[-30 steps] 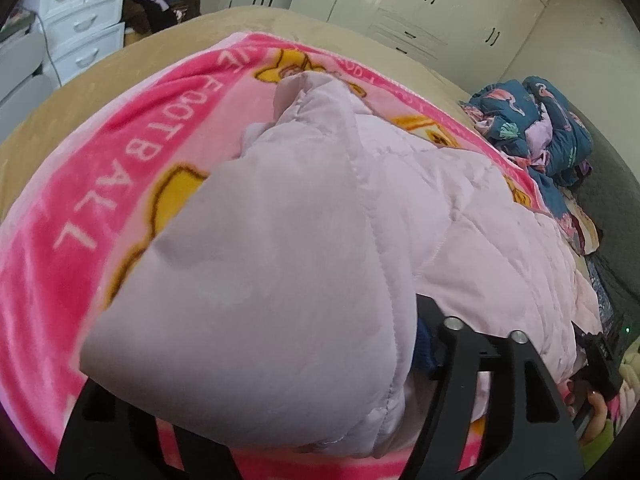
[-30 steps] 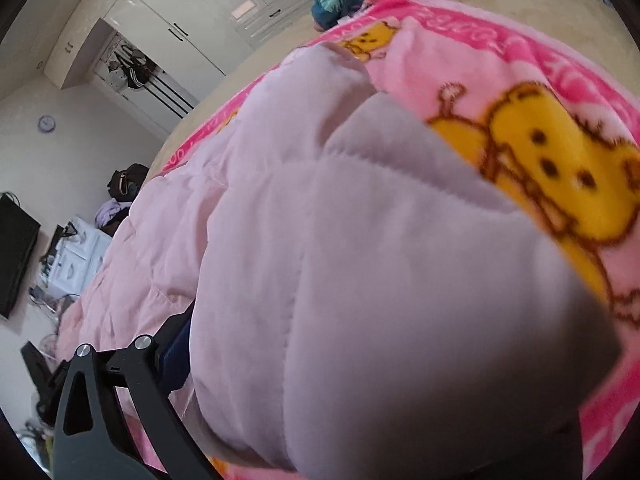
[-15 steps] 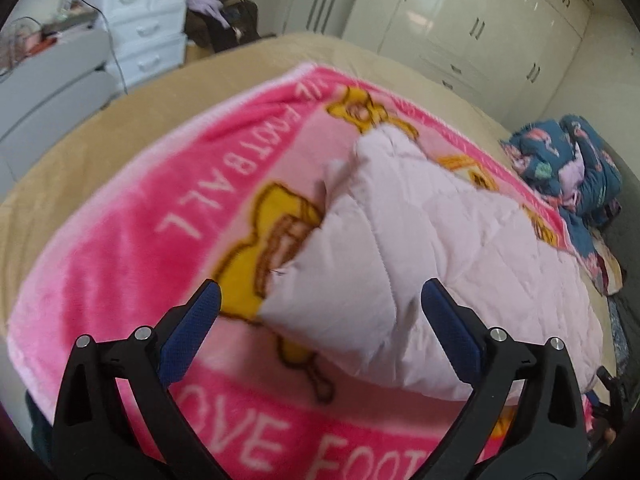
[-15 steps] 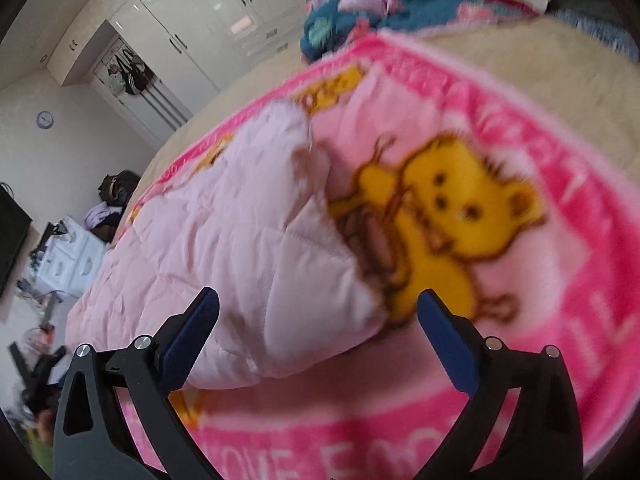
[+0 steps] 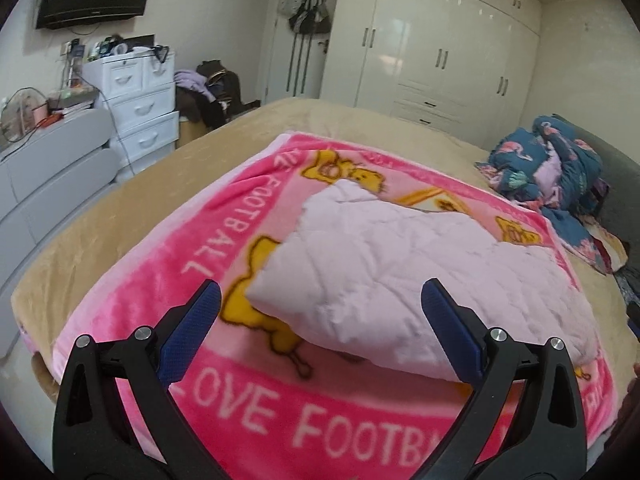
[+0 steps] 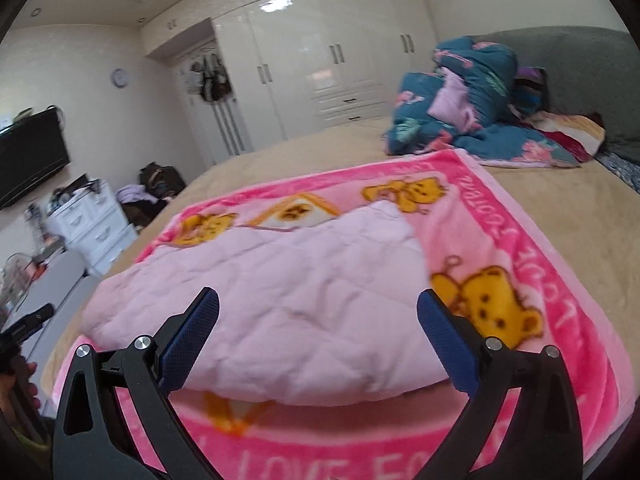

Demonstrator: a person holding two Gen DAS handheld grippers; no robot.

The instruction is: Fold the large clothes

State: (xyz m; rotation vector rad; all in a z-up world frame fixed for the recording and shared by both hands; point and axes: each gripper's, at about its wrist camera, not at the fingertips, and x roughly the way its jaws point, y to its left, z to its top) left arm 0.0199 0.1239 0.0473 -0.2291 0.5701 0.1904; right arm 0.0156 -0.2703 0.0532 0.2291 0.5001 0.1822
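White wardrobes [image 5: 436,44] back a tan bed [image 5: 120,208] carrying a pink cartoon blanket [image 5: 224,216]. At its centre lies the folded pale-pink quilted garment [image 5: 400,276], untouched. Left tongs [image 5: 320,332] and right tongs [image 6: 318,336] gape empty at six o'clock. One fold looks done; next probably calls for regripping an edge.

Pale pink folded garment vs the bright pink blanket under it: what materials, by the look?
Folded garment: looks like padded, quilted fabric with a smooth matte shell; stitched lines cross it and it sits puffy, so probably a synthetic filled jacket or similar. Blanket: looks like plush fleece, fuzzy nap with a soft sheen, printed bears and lettering. Fibre content cannot be told from the pictures.
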